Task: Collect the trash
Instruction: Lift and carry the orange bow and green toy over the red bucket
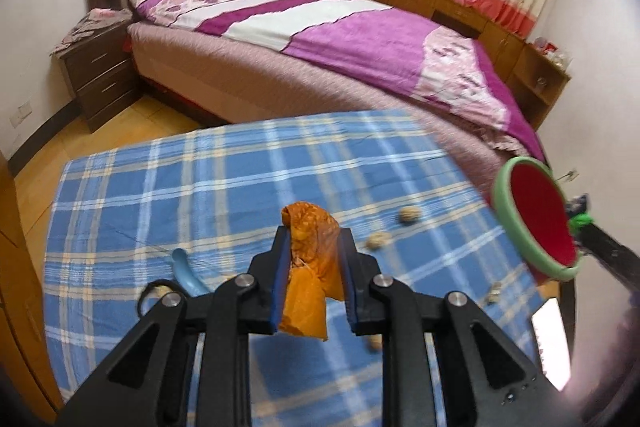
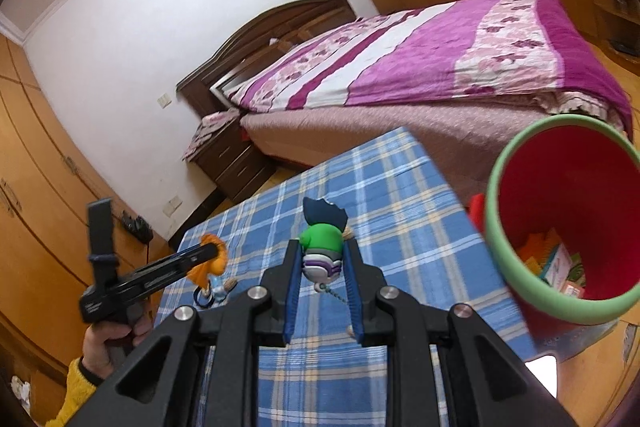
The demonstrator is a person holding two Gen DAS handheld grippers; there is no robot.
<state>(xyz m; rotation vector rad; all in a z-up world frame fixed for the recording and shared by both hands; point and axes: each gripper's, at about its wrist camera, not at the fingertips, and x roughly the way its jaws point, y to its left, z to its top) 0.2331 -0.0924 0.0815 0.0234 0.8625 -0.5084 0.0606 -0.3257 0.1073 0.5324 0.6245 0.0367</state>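
Pinching a crumpled orange plastic wrapper [image 1: 310, 259] between its blue pads, your left gripper [image 1: 313, 267] held that scrap raised above the table with the blue checked tablecloth [image 1: 200, 179]. Your right gripper [image 2: 322, 267] was pressed onto a small toy figure with a green body and dark pointed head [image 2: 322, 247], a thin chain trailing from its lower end, also held up off the cloth.

Outward from the left gripper, a few walnut-like brown bits [image 1: 410, 215] lay scattered on the cloth, and a curved pale blue plastic piece [image 1: 186, 271] lay near the left side. These looked like what remained to be gathered.

To your right stood the round red bin with a pale green rim [image 2: 516, 259], at the table's right edge. Coloured paper or packets already lay in its bottom, so part of the collecting seemed done. Neither held item was over the bin's mouth yet; both seemed on their way there.

Beyond the table was a bed with a purple and white floral cover [image 1: 360, 39].
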